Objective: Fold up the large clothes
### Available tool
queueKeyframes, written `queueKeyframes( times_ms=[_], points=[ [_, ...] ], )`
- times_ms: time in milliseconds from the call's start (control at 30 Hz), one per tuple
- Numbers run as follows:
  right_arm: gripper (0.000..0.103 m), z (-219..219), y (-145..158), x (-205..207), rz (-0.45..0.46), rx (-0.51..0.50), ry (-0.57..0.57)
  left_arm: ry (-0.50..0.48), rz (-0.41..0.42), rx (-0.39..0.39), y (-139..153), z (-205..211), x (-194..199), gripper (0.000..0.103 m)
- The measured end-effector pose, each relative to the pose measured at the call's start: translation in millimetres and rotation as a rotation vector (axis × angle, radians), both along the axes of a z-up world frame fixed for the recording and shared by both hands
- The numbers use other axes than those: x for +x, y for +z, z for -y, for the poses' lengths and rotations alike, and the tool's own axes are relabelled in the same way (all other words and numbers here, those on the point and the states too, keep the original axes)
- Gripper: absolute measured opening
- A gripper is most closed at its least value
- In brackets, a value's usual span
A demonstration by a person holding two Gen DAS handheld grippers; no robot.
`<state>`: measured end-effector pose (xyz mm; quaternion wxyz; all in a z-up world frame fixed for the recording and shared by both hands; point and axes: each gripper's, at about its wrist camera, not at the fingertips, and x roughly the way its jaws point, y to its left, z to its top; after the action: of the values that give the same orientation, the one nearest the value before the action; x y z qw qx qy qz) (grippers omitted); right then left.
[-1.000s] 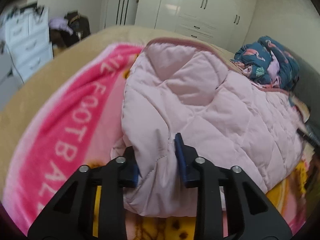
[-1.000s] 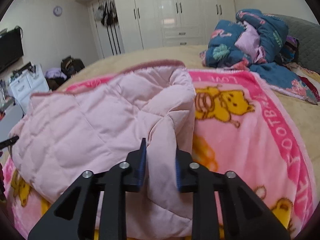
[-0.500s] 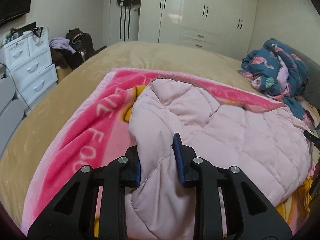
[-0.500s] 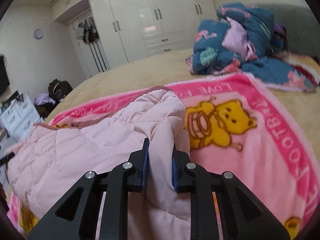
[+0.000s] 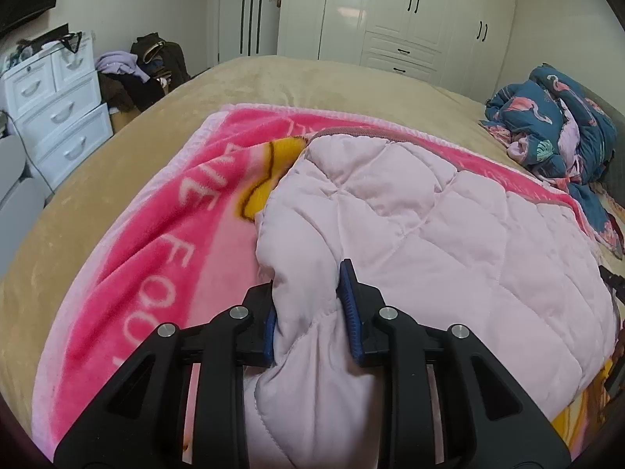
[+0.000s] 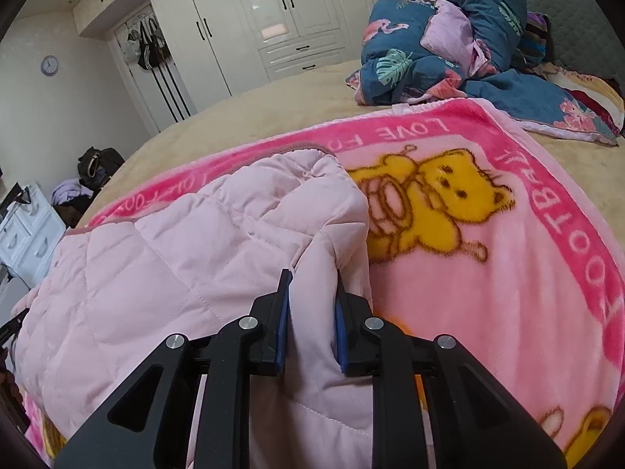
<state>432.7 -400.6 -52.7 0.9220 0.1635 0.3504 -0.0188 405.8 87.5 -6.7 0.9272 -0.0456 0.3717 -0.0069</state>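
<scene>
**Two tools clamp a pink quilted coat on a blanket-covered bed**

On the bed's near side, a pale pink quilted coat (image 5: 410,234) lies across a bright pink cartoon blanket (image 5: 156,258) that is spread over the tan bedcover (image 5: 117,156). At the coat's left end, the left tool (image 5: 308,308) is closed on a bunched fold of the padded fabric, its blue-lined fingers (image 5: 349,312) pressing in from both sides. From there the coat runs rightward in quilted panels, its darker pink trimmed edge toward the far side of the blanket. At the coat's right end, the right tool (image 6: 310,312) likewise grips a thick fold of the same coat (image 6: 195,242), the fabric pinched tight between its blue pads (image 6: 283,312). Just right of that grip, the blanket (image 6: 508,293) shows a yellow bear print (image 6: 437,203) and white lettering along its pink border. Toward the bed's far right corner sits a heap of dark blue flamingo-print bedding (image 6: 441,39). White wardrobes (image 6: 273,19) line the far wall, and a white chest of drawers (image 5: 54,105) stands off the bed's left side.
</scene>
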Motion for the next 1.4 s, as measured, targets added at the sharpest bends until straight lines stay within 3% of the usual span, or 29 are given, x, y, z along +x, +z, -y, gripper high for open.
queueKeyframes(
  times_ms=[133,200,233,300,367,400,500,667,800,933,1033,1200,1400],
  points=[
    [0.029,-7.2,6.7,-3.3,-0.011,-0.064,-0.003,0.003,-0.006,-0.007,-1.2,-2.6,-1.9,0.022],
    [0.058,-7.9,14.4,-14.5,0.012,-0.035,-0.005,0.003,-0.006,-0.009,-0.6,-4.1,-4.8,0.024],
    [0.062,-7.7,17.7,-19.4,0.032,-0.022,-0.003,0.005,-0.002,-0.001,-0.6,-4.6,-6.7,0.027],
    [0.069,-11.4,26.6,-31.3,0.069,-0.051,-0.004,0.015,0.011,0.01,2.0,-5.9,-14.2,0.05],
    [0.074,-19.9,35.8,-46.9,0.115,-0.085,0.013,0.027,0.033,0.007,7.0,-8.0,-21.1,0.063],
    [0.078,-24.0,39.4,-53.6,0.133,-0.094,0.026,0.033,0.048,0.011,11.1,-7.9,-27.5,0.065],
    [0.08,-36.3,46.1,-70.0,0.166,-0.117,0.07,0.047,0.09,0.051,22.7,-3.8,-42.7,0.077],
    [0.083,-66.5,48.8,-94.5,0.19,-0.176,0.164,0.005,0.159,0.052,39.6,16.1,-76.5,0.081],
    [0.085,-89.1,40.4,-98.5,0.146,-0.188,0.241,-0.117,0.17,0.036,35.2,56.5,-97.0,0.081],
    [0.086,-104.5,23.4,-85.9,0.05,-0.181,0.269,-0.207,0.088,0.093,10.3,97.0,-94.8,0.081],
    [0.091,-107.8,9.8,-72.5,-0.008,-0.162,0.266,-0.187,0.065,0.115,-10.3,105.7,-87.2,0.083],
    [0.097,-106.4,-6.2,-50.2,-0.045,-0.103,0.262,-0.141,0.026,0.013,-25.7,92.7,-66.2,0.089],
    [0.099,-107.2,-17.3,-27.5,-0.06,-0.093,0.266,-0.118,0.011,0.012,-37.9,99.1,-52.1,0.092]
  ],
)
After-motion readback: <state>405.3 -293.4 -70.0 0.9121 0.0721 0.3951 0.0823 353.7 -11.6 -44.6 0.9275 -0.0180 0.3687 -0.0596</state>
